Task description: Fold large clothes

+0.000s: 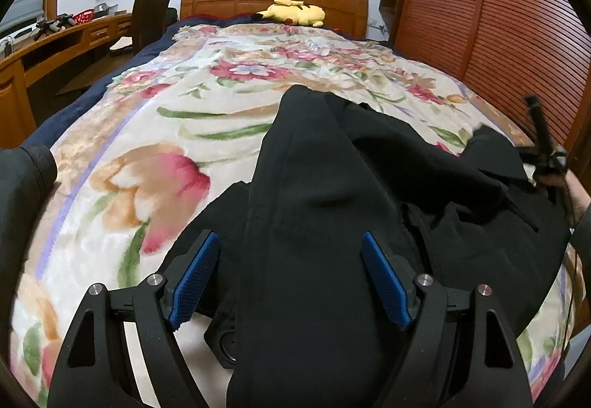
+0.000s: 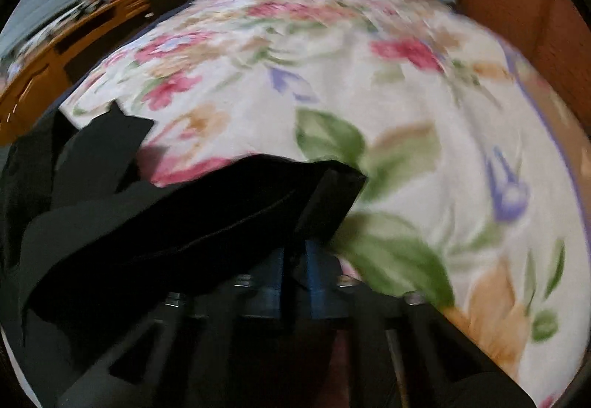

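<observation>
The black garment lies crumpled on the floral blanket at the near end of the bed; it looks soft, limp and light, so it is best taken by an edge or corner. The left gripper stands wide with cloth draped between its pads, unpinched. Only the blurred right wrist view shows the right gripper closed on a garment edge.
</observation>
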`<state>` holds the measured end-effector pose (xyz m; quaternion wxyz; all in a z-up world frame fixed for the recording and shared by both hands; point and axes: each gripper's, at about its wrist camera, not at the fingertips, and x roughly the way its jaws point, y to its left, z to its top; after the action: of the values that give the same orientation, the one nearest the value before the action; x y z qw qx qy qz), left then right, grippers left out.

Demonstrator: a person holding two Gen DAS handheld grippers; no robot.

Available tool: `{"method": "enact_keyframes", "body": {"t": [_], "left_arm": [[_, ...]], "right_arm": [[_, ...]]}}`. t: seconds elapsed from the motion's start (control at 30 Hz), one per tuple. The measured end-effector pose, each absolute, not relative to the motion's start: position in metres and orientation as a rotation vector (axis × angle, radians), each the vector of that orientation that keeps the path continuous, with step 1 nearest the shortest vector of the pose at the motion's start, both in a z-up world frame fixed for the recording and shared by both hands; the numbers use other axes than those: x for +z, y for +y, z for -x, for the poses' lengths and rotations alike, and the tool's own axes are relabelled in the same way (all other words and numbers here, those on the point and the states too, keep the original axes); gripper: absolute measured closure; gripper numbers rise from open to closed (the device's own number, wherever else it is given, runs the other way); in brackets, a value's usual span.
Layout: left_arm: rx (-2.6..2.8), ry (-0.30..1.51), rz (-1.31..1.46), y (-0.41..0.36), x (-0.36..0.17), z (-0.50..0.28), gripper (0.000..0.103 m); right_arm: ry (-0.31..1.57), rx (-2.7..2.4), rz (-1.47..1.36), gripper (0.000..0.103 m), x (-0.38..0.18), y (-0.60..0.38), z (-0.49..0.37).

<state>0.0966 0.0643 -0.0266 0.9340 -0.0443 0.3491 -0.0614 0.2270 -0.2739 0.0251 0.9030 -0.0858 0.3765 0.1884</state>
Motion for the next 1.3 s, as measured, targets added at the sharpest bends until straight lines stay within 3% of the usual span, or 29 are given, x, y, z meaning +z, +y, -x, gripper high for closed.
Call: {"method": "enact_keyframes", "body": {"t": [0.2, 0.33, 0.37, 0.43, 0.5, 0.53, 0.93, 1.03, 1.3], "left_arm": [[-0.121, 0.715, 0.082, 0.064, -0.027, -0.096, 0.023], [-0.118, 0.719, 0.076, 0.064, -0.027, -0.095, 0.023], [-0.12, 0.716, 0.075, 0.064, -0.027, -0.094, 0.023], [-0.124, 0.708, 0.074, 0.064, -0.025, -0.091, 0.023], [-0.125, 0.704, 0.076, 0.066, -0.024, -0.09, 0.023], [-0.127, 0.7, 0.079, 0.067, -0.024, -0.089, 0.023], [-0.131, 0.646, 0.077, 0.07, -0.01, -0.077, 0.023], [-0.131, 0.639, 0.083, 0.075, -0.009, -0.075, 0.023], [-0.129, 0.639, 0.093, 0.086, -0.008, -0.071, 0.022]], "right_arm": [[0.423, 0.398, 0.121, 0.099, 0.091, -0.288, -0.19], [0.643, 0.157, 0.118, 0.098, 0.068, -0.306, -0.226], [0.694, 0.151, 0.148, 0.094, 0.056, -0.307, -0.233], [0.729, 0.118, 0.211, 0.076, 0.043, -0.304, -0.238], [0.702, 0.097, 0.235, 0.049, 0.042, -0.302, -0.237], [0.683, 0.11, 0.228, 0.046, 0.046, -0.3, -0.236], [0.564, 0.433, 0.336, 0.045, 0.069, -0.19, -0.204], [0.578, 0.52, 0.374, 0.06, 0.055, -0.155, -0.215], [0.712, 0.639, 0.432, 0.061, 0.002, -0.108, -0.225]]}}
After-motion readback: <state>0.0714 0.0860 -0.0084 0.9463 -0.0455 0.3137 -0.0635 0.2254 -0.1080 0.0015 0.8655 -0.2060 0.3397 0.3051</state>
